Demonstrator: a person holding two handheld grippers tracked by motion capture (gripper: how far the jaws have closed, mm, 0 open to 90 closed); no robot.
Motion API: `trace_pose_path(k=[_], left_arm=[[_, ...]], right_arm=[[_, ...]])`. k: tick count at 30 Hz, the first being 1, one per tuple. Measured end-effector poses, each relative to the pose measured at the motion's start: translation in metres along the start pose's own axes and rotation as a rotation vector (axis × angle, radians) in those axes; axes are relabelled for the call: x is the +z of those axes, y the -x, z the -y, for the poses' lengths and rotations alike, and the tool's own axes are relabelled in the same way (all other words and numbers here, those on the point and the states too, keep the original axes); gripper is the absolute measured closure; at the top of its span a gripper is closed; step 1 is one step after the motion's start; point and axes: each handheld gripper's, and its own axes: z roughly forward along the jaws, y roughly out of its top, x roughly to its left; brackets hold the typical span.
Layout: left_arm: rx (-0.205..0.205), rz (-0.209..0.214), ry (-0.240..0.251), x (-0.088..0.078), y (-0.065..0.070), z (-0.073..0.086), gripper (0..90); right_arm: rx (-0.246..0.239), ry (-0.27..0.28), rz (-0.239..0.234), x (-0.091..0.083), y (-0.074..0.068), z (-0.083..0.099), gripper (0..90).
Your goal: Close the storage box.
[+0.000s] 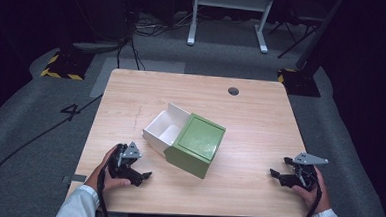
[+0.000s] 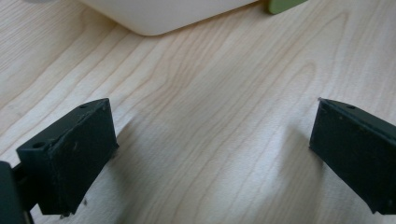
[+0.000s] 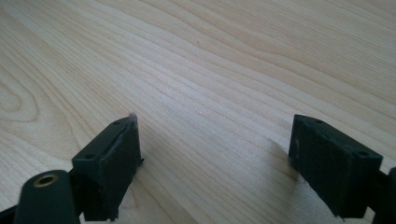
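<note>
Left gripper [image 1: 145, 175] sat at the table's [image 1: 260, 122] 7 o'clock, jaws wide, right gripper [image 1: 273, 174] at 4 o'clock, also wide, green box [image 1: 196, 144] with white drawer [image 1: 162, 129] in the middle

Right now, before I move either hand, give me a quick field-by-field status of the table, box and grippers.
table: wooden table, round hole near far edge
box: green box mid-table, white drawer slid partway out on its far-left side
drawer contents: none visible
left gripper: open, holding nothing, near-left of the box, low over the table
right gripper: open, holding nothing, near the right edge, apart from the box
</note>
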Motion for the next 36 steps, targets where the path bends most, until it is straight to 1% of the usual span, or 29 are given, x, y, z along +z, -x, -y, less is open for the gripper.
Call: trace_pose_path(k=[1,2,3,4,5,6,7,8,10,11,13,15,16,18,20,21,23,24,25,26,27,28,29,30,31,32,34,35,36], left_arm=[[-0.008,-0.005,-0.003,-0.001,-0.001,0.000,2.8],[-0.020,-0.019,-0.003,-0.002,-0.003,-0.001,5.8],[-0.025,-0.027,0.001,-0.003,-0.004,-0.002,10.5],[-0.026,-0.030,0.000,-0.005,-0.006,-0.003,17.3],[-0.034,-0.050,0.000,-0.006,-0.008,-0.005,21.9],[-0.041,-0.062,0.003,-0.006,-0.009,-0.005,20.4],[-0.042,-0.074,0.003,-0.007,-0.011,-0.006,17.1],[-0.049,-0.070,0.008,-0.008,-0.012,-0.006,17.3],[-0.062,-0.077,0.017,-0.011,-0.016,-0.006,22.6],[-0.074,-0.080,0.027,-0.014,-0.018,-0.007,22.6],[-0.106,-0.099,0.073,-0.020,-0.024,-0.008,22.8],[-0.125,-0.138,0.094,-0.027,-0.030,-0.011,24.8],[-0.137,-0.148,0.120,-0.029,-0.032,-0.011,25.3],[-0.186,-0.152,0.159,-0.034,-0.040,-0.013,28.1],[-0.209,-0.170,0.183,-0.037,-0.045,-0.016,28.8],[-0.224,-0.172,0.205,-0.039,-0.048,-0.018,28.8],[-0.229,-0.177,0.224,-0.042,-0.052,-0.023,29.5],[-0.225,-0.173,0.234,-0.044,-0.054,-0.025,30.2],[-0.225,-0.173,0.234,-0.044,-0.054,-0.025,30.9],[-0.211,-0.166,0.240,-0.045,-0.056,-0.031,31.1],[-0.210,-0.163,0.243,-0.044,-0.056,-0.034,31.5],[-0.202,-0.166,0.244,-0.043,-0.056,-0.037,31.5],[-0.192,-0.181,0.240,-0.041,-0.056,-0.039,31.7],[-0.196,-0.180,0.235,-0.040,-0.057,-0.042,34.2],[-0.196,-0.180,0.235,-0.040,-0.057,-0.042,33.5],[-0.207,-0.168,0.237,-0.038,-0.060,-0.045,32.3],[-0.203,-0.169,0.235,-0.038,-0.061,-0.047,32.3],[-0.204,-0.163,0.233,-0.034,-0.063,-0.050,32.1],[-0.199,-0.168,0.234,-0.033,-0.064,-0.050,31.9]], right_arm=[[0.001,-0.001,0.000,0.000,0.000,0.000,16.9],[0.004,-0.001,-0.002,0.000,0.000,0.000,16.9],[0.007,-0.002,-0.006,0.000,0.001,0.000,16.9],[0.009,-0.003,-0.009,0.000,0.001,0.000,16.9],[0.009,-0.003,-0.011,0.000,0.001,0.000,16.9],[0.009,-0.003,-0.011,0.001,0.001,0.000,16.9],[0.009,-0.003,-0.010,0.001,0.001,0.000,16.8],[0.010,-0.003,-0.010,0.001,0.001,0.000,16.6],[0.011,-0.003,-0.008,0.001,0.001,0.000,16.4],[0.011,-0.003,-0.008,0.001,0.001,0.000,16.4],[0.006,-0.003,-0.003,0.001,0.001,0.000,16.2],[0.007,-0.002,-0.002,0.001,0.001,0.000,16.2],[0.007,-0.003,-0.004,0.001,0.001,0.000,16.2],[0.011,-0.003,-0.007,0.001,0.001,0.000,16.2],[0.011,-0.004,-0.007,0.001,0.001,0.000,16.2],[0.011,-0.004,-0.007,0.001,0.001,0.000,16.2],[0.009,-0.003,-0.005,0.001,0.001,0.000,16.2],[0.009,-0.003,-0.005,0.001,0.001,0.000,16.2],[0.009,-0.003,-0.005,0.001,0.001,0.000,16.2],[0.012,-0.004,-0.007,0.001,0.001,0.000,16.2],[0.012,-0.003,-0.008,0.001,0.001,0.000,16.2],[0.011,-0.004,-0.007,0.001,0.001,0.000,16.2],[0.011,-0.004,-0.007,0.001,0.001,0.000,16.2],[0.011,-0.003,-0.007,0.001,0.001,0.000,16.2],[0.011,-0.003,-0.006,0.001,0.001,0.000,16.2],[0.009,-0.003,-0.005,0.001,0.001,0.000,16.2],[0.008,-0.004,-0.005,0.001,0.001,0.000,16.2],[0.007,-0.003,-0.003,0.001,0.001,0.000,16.2],[0.007,-0.003,-0.003,0.001,0.001,0.000,16.2]])
